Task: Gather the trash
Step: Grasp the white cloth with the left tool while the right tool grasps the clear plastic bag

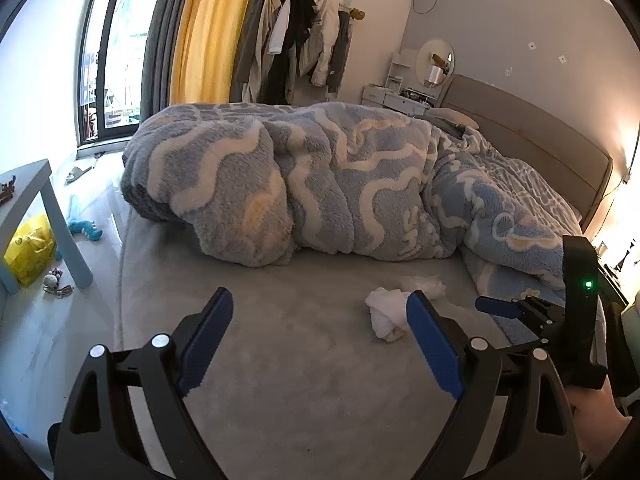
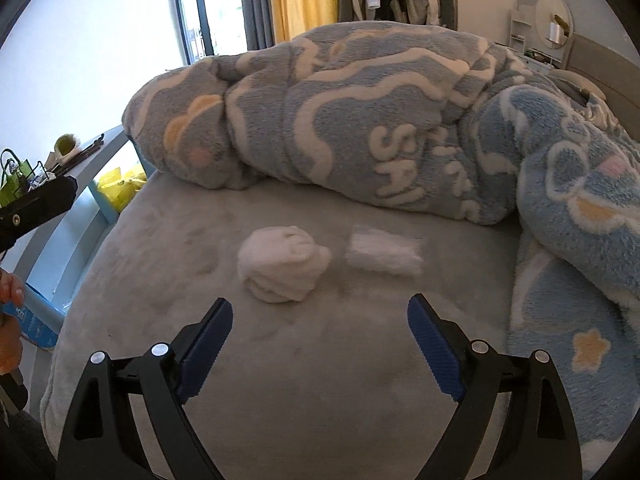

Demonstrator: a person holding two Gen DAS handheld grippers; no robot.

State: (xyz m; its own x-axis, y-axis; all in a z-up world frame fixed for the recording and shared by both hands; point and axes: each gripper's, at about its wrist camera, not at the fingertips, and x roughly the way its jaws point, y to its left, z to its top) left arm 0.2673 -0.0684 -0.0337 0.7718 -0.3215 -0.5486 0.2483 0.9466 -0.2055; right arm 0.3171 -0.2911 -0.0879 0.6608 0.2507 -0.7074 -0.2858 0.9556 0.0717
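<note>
Both left gripper (image 1: 320,334) and right gripper (image 2: 320,336) released above bed (image 2: 320,380); crumpled tissue (image 2: 282,264) and flat wad (image 2: 384,254) lie apart ahead.

We see two pieces of white trash on the grey bed sheet. The crumpled tissue ball (image 2: 282,264) sits just left of centre in the right wrist view, rounded and folded in on itself, resting on the sheet. Just to its right, not quite touching, lies a flatter, fluffier white wad (image 2: 385,251), spread roughly rectangular. In the left wrist view both appear lower right of centre, the ball (image 1: 385,314) nearer, the wad (image 1: 425,285) behind it.
</note>
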